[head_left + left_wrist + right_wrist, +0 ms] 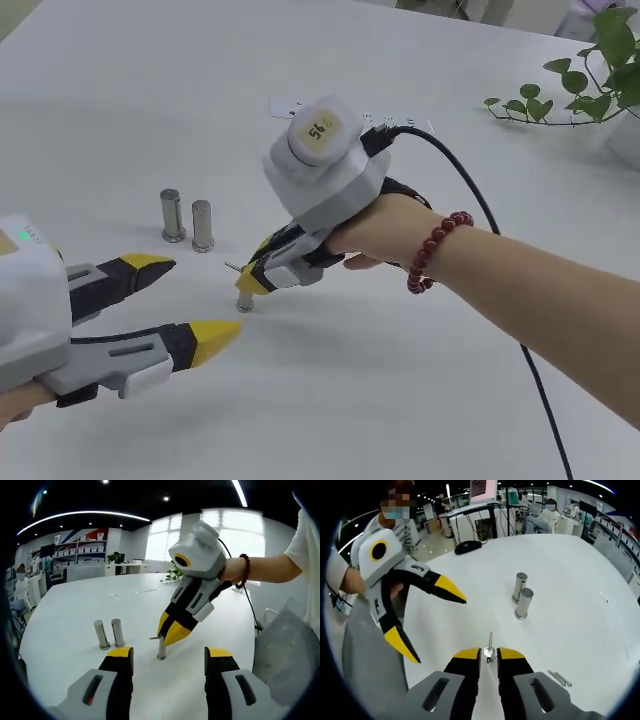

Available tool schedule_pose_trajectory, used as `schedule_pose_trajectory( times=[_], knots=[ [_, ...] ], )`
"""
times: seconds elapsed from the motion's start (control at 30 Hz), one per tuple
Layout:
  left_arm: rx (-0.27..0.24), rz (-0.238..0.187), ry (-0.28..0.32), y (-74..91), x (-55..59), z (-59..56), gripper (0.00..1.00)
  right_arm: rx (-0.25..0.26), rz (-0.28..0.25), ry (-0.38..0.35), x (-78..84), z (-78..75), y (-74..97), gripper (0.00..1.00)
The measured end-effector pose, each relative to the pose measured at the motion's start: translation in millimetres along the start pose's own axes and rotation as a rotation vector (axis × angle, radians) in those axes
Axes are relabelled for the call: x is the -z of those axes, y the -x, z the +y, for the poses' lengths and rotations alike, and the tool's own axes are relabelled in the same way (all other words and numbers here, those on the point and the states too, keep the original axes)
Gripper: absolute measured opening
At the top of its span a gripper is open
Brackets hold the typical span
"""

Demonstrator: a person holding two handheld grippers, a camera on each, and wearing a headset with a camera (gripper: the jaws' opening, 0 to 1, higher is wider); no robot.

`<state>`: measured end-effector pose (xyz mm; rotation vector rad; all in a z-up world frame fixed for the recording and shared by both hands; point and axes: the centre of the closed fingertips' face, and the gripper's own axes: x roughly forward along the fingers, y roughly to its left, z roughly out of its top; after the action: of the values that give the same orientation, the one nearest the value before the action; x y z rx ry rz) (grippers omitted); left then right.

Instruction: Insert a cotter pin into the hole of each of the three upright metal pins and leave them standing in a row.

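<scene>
The head view looks forward and down from above the white table (400, 60), close over both grippers. The left gripper view sits low, facing level across the table toward windows (162, 537), the right gripper (168, 634) near ahead. The right gripper view tilts down, very close on the cotter pin (490, 641) in its jaws. All three share two standing pins (202, 225).

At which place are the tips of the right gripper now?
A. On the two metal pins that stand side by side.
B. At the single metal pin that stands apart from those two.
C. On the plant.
B: the right gripper holds a cotter pin at the top of the single metal pin, away from the other two pins.
</scene>
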<state>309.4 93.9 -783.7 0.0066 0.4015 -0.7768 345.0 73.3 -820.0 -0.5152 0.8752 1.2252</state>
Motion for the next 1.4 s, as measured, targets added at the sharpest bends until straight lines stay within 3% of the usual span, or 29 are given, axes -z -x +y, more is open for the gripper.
schedule_pose_trajectory(
  times=[0.7,1.03,1.4],
  knots=[
    [-0.008,0.003,0.011,6.7,4.7,-3.8,0.54,0.007,-0.007,0.133,-0.9,1.1,-0.7,0.11],
    [-0.010,-0.004,0.014,10.2,4.2,-5.1,0.54,-0.053,-0.020,0.205,-5.9,10.2,0.9,0.10],
    [-0.018,-0.013,0.015,14.4,3.8,-4.5,0.54,-0.114,0.000,0.306,-11.0,22.1,-3.0,0.10]
  ],
)
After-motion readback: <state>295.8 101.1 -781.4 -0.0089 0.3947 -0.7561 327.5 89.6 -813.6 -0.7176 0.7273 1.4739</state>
